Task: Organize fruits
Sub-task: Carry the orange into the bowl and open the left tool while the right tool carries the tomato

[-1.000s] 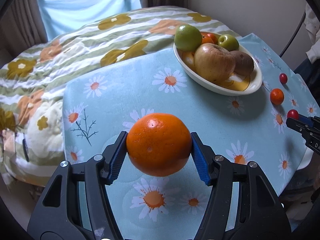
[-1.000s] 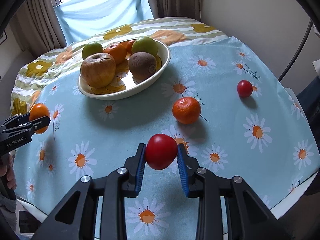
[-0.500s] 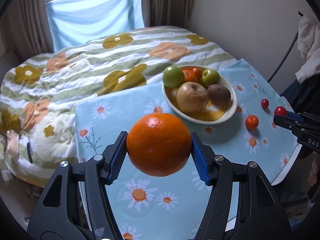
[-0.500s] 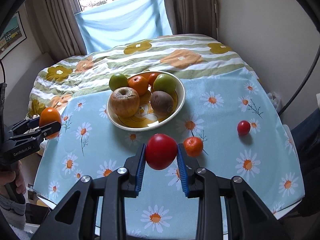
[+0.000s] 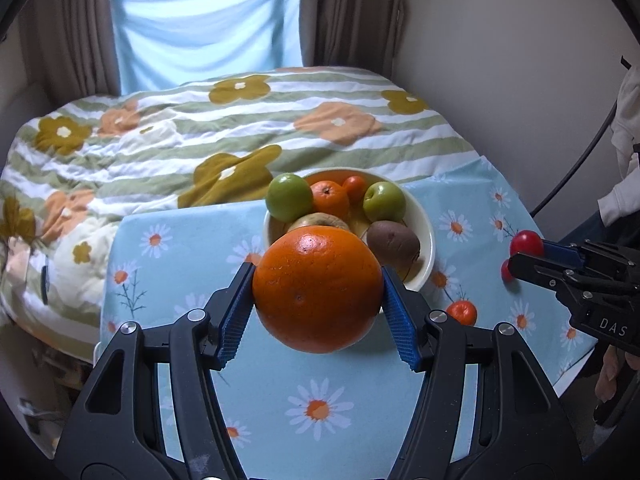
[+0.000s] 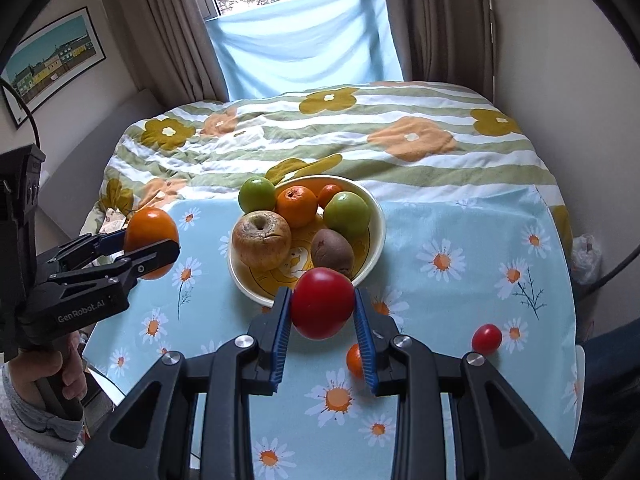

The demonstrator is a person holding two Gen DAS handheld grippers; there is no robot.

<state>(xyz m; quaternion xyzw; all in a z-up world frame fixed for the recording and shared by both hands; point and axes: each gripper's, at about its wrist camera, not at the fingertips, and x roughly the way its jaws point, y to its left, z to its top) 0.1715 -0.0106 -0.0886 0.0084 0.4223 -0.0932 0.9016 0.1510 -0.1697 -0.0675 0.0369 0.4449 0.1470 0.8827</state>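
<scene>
Holding both loads above the daisy cloth (image 6: 472,232), I have the left gripper (image 5: 318,300) pinching the big orange (image 5: 318,294) and the right gripper (image 6: 322,316) clamped on the red tomato (image 6: 322,303). The bowl (image 6: 378,220) ahead is already crowded, so my worry is the orange rolling off the pile, or two grippers colliding over the rim if I drop both together.

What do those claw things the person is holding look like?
Both are black plastic with silver screws and ribbed blue pads. The left gripper reads "GenRobot.AI" in white; the right gripper shows "DAS". A fuzzy grey sleeve covers the left wrist.
</scene>
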